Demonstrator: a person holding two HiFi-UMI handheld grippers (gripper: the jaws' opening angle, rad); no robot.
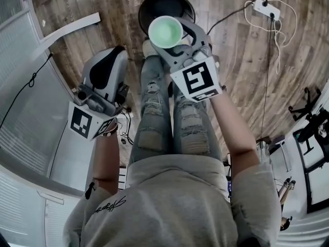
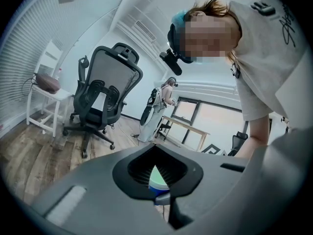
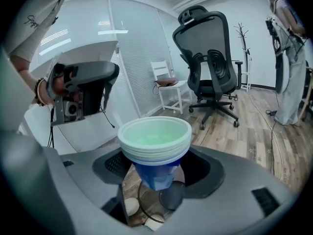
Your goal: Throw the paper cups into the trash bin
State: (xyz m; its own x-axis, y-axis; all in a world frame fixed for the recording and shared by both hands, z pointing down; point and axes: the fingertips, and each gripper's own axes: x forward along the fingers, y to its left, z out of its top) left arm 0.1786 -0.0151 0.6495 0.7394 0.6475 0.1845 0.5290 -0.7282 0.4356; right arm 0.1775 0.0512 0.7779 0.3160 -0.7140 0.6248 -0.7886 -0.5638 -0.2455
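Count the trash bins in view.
1. The trash bin stands on the wood floor, below the stacked paper cups. No other shows in any view.

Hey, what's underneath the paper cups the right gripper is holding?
The black trash bin stands on the wood floor below the paper cups. The cups cover its near rim; its inside is too dark to read.
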